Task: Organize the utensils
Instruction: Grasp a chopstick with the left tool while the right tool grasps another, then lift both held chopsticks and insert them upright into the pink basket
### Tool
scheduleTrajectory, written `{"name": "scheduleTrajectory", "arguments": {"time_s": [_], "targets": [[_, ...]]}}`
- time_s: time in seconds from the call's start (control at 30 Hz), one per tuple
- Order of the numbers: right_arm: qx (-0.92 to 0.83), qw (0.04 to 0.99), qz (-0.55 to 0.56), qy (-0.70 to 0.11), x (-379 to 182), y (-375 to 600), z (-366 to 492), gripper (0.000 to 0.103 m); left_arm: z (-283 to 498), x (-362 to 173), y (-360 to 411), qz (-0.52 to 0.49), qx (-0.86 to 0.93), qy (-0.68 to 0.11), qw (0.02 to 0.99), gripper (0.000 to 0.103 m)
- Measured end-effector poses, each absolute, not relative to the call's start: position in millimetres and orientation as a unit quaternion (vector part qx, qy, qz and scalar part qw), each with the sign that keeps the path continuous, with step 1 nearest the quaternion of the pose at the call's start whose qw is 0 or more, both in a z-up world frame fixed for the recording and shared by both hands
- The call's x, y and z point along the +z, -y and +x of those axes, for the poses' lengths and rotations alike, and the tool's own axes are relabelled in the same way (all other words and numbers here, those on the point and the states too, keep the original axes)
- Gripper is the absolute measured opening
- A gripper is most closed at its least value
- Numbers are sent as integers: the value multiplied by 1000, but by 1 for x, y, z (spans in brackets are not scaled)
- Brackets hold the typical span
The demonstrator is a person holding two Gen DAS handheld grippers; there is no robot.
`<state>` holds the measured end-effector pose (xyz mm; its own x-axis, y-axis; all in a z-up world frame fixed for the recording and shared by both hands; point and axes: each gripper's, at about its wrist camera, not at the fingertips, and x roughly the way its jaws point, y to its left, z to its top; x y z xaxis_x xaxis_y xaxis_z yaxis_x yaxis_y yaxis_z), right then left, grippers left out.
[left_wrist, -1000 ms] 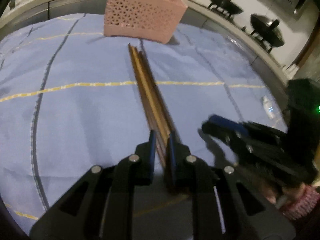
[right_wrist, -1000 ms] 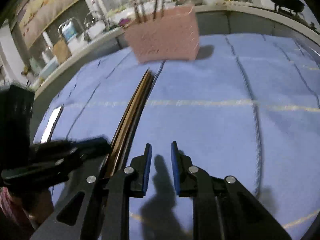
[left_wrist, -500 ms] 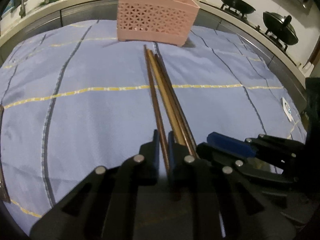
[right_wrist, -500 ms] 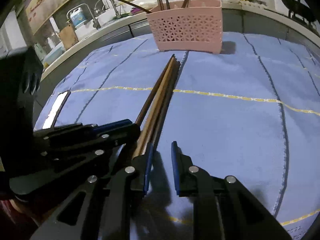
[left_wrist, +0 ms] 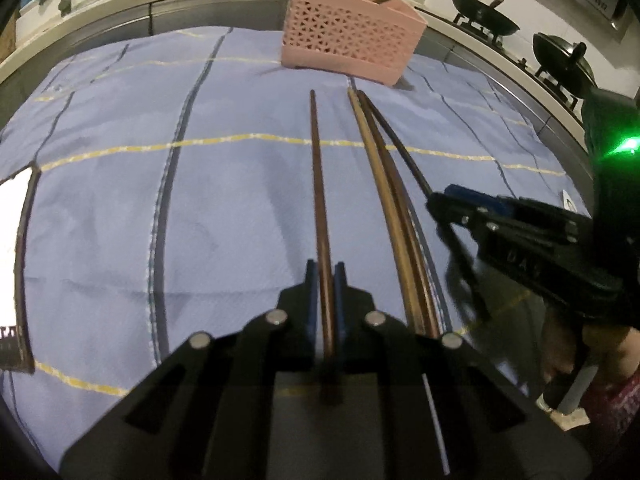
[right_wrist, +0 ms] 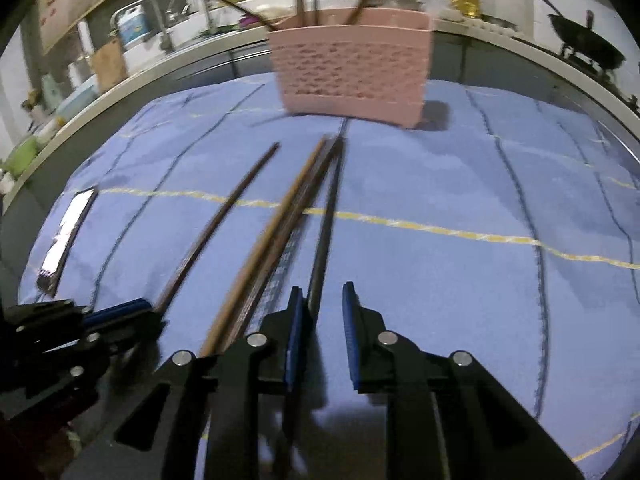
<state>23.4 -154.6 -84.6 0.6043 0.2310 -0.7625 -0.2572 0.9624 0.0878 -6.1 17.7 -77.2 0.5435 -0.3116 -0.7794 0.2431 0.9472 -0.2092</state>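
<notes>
Several chopsticks lie on a blue cloth. My left gripper is shut on one dark brown chopstick, drawn apart from the others; it also shows in the right wrist view. My right gripper is open, with a black chopstick running between its jaws beside the left pad. A tan chopstick and a brown one lie between the two grippers. A pink perforated utensil holder stands at the far edge of the cloth with utensils in it; it also shows in the right wrist view.
A phone lies at the left on the cloth. Woks sit on a stove at the right. A sink, bottles and jars stand along the back counter. The right gripper shows in the left wrist view.
My left gripper has pulled one dark chopstick away to the left from the bundle. My right gripper has opened wider and moved onto the black chopstick.
</notes>
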Motion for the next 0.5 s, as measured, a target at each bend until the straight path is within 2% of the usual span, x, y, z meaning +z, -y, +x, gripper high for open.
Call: {"name": "scheduleTrajectory", "arguments": {"time_s": [0.47,0.5], "targets": [[173,876,-65,-446,-74,120,135,20,111,-68,12,26,-166,-452,876,8],[178,875,-64,-446,-74,118,139,18,120,-68,14,26,-169,-447,878,8]]}}
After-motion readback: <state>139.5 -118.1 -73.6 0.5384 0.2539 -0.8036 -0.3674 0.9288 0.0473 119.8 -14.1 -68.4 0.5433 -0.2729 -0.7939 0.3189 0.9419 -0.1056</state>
